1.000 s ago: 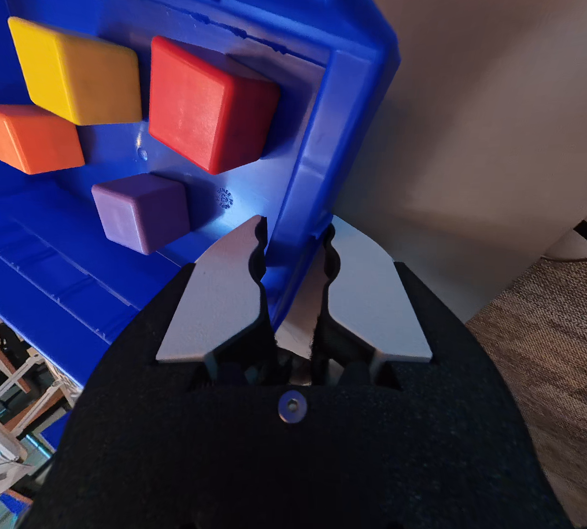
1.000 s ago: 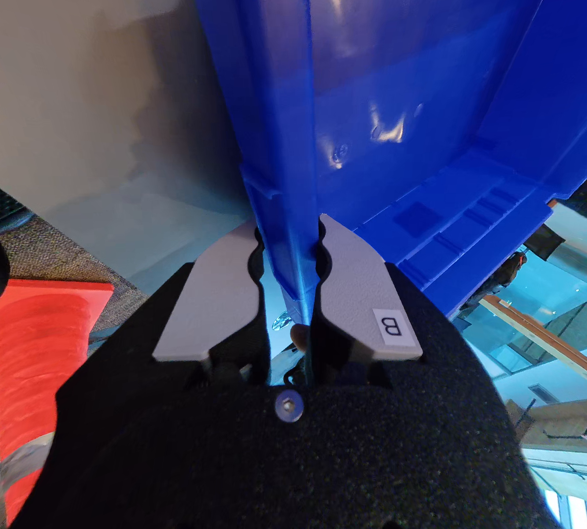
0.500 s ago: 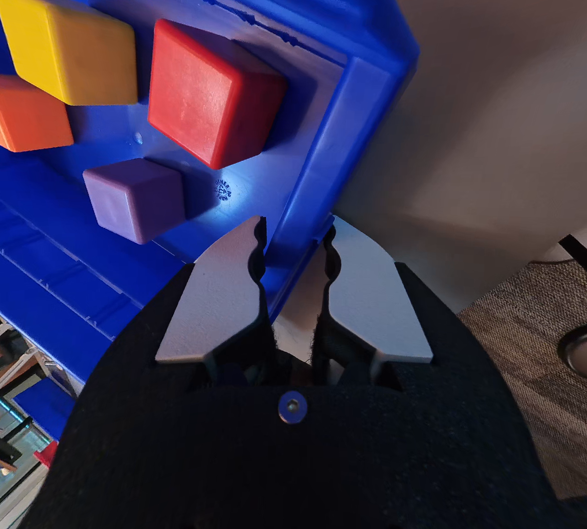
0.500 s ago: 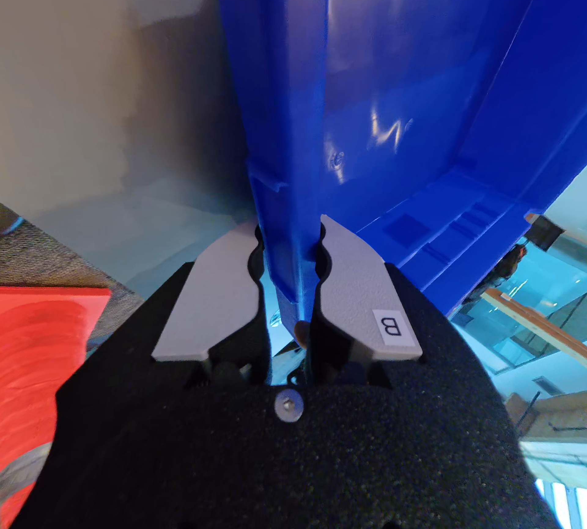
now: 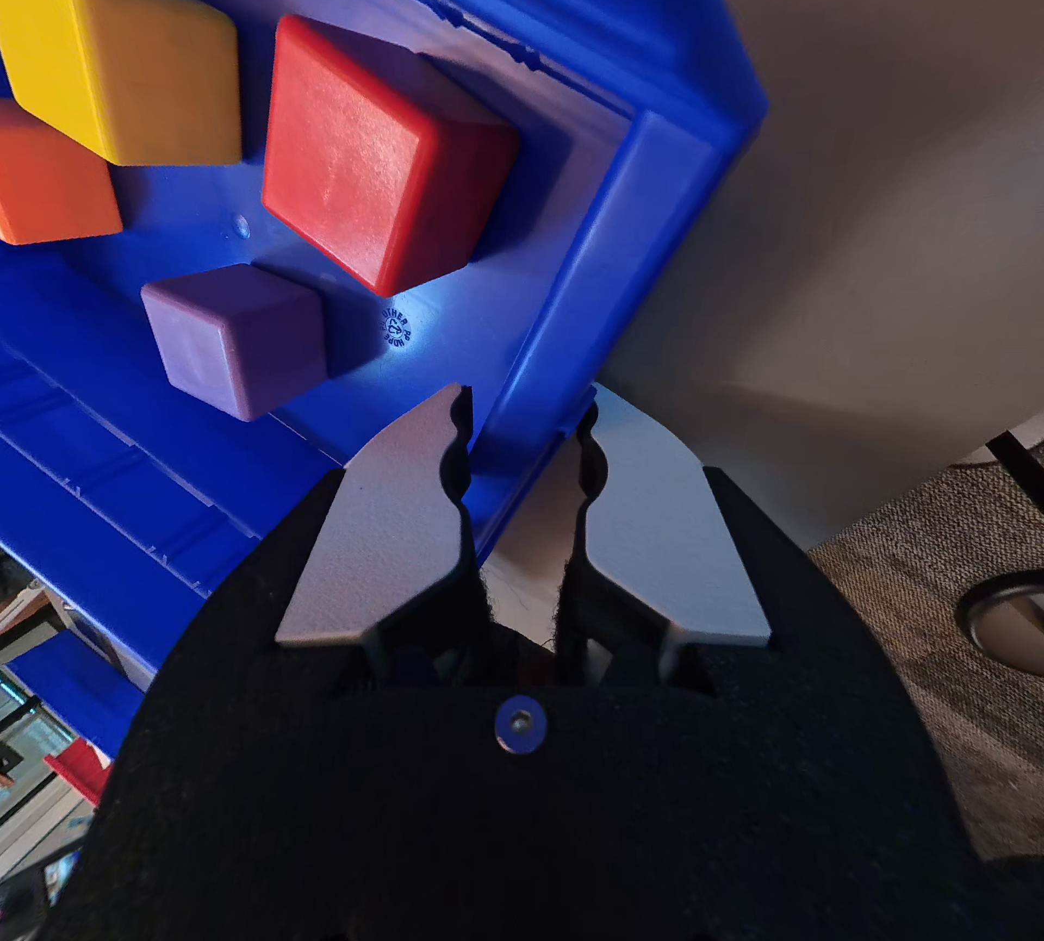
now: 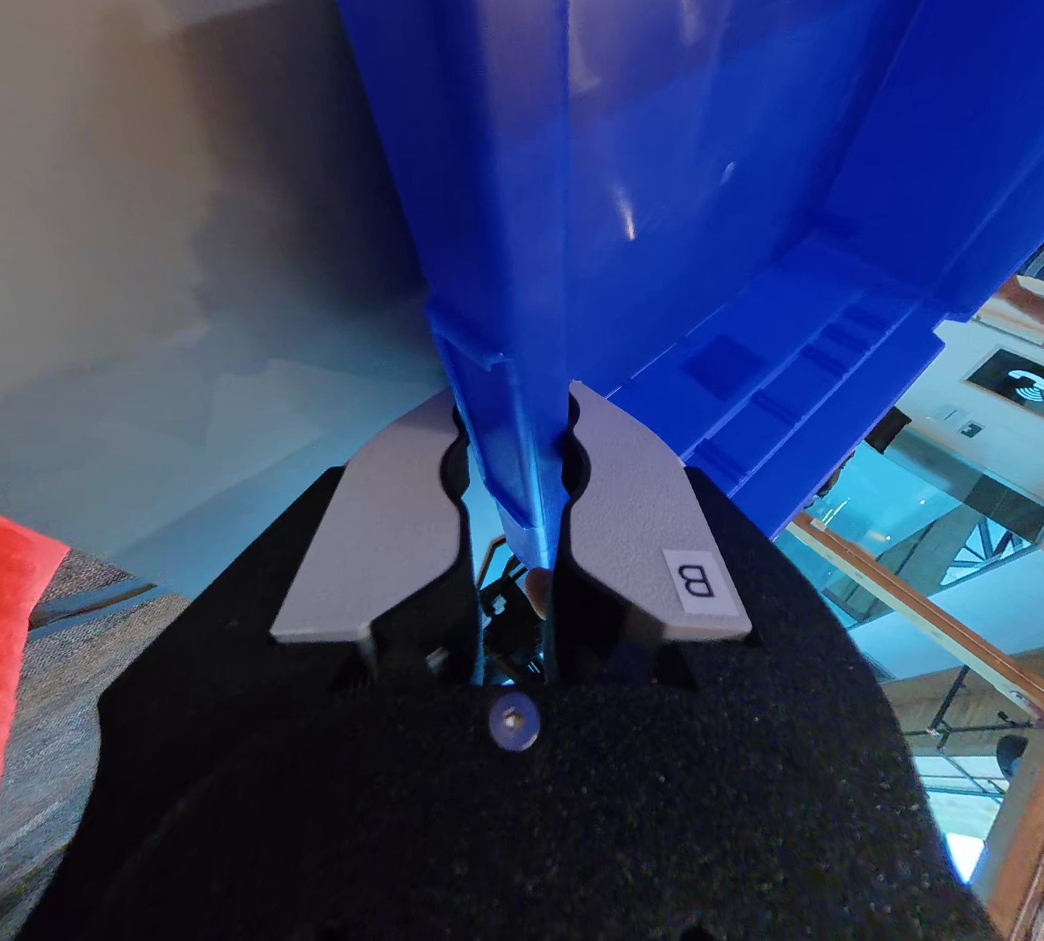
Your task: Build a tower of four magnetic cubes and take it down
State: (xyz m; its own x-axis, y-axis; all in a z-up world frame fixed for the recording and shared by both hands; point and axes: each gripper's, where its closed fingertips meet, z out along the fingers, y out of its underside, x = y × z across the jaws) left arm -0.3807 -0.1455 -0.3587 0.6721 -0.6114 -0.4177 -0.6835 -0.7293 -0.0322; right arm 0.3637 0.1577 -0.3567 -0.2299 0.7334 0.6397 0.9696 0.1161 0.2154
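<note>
Swinging further across both views since a second ago, the blue bin (image 5: 649, 213) is carried tilted, both grippers pinching its rim: left gripper (image 5: 522, 405), right gripper (image 6: 511, 405). Yellow cube (image 5: 113, 61), red cube (image 5: 350, 157), orange cube (image 5: 45, 179) and purple cube (image 5: 226, 338) lie loose inside, upper left; stacking hasn't started.

Tongs (image 6: 517, 439) clamped on blue bin's wall (image 6: 508, 236).

Your cubes sit on the floor of the blue bin (image 5: 463, 349): the yellow cube (image 5: 113, 61) far left, the red cube (image 5: 361, 157) right of it. The orange cube (image 5: 45, 179) is at the left edge, the purple cube (image 5: 231, 338) nearest.
</note>
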